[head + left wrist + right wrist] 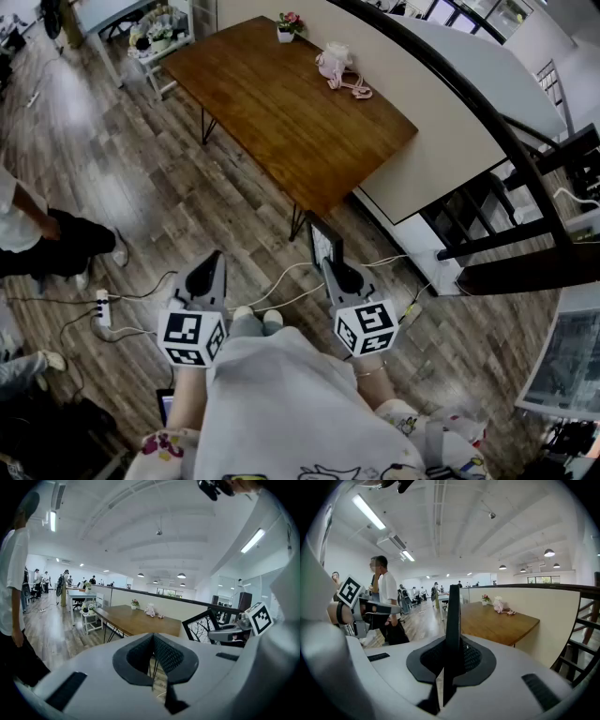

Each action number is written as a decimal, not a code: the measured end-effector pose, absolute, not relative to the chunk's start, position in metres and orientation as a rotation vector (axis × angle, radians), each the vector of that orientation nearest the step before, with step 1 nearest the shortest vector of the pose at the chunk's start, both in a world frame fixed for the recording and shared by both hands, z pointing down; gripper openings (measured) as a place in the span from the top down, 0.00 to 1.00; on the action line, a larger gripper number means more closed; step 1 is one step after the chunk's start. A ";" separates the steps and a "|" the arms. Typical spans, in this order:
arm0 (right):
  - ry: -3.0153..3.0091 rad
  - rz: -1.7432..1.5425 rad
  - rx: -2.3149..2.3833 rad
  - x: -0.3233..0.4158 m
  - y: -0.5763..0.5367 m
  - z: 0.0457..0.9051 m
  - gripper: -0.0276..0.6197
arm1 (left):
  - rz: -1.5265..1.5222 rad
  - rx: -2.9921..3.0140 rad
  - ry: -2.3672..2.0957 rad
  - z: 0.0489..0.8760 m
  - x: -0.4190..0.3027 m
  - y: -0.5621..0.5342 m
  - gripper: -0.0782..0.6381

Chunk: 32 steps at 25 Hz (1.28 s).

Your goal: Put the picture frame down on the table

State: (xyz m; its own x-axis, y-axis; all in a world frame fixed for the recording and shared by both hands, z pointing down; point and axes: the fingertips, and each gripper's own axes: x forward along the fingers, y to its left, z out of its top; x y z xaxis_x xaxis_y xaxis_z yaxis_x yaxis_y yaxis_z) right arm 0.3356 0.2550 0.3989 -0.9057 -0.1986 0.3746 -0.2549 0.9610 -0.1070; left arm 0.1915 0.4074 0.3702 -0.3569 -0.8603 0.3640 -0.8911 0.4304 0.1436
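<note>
right gripper pinches the picture frame by one edge. frame stands upright, edge-on between the pads, probably so it can be set down standing. left gripper is pressed together on nothing, idle at 9 o'clock of the right. frame hangs over the floor. wooden table is well ahead at 12 o'clock. plush toy and flower pot sit at its far end, so the bare near end looks like the landing spot.
</note>
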 end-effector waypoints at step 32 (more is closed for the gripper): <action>-2.739 0.244 0.329 0.184 0.195 0.401 0.92 | 0.134 1.453 -2.324 0.378 0.036 0.361 0.89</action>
State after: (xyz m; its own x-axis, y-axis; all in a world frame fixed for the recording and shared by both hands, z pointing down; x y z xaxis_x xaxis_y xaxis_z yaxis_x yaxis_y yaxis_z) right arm 0.1838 0.1954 0.4009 -0.9043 -0.1947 0.3800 -0.2588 0.9578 -0.1252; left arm 0.0357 0.3607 0.3780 -0.3830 -0.8430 0.3778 -0.8808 0.4565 0.1258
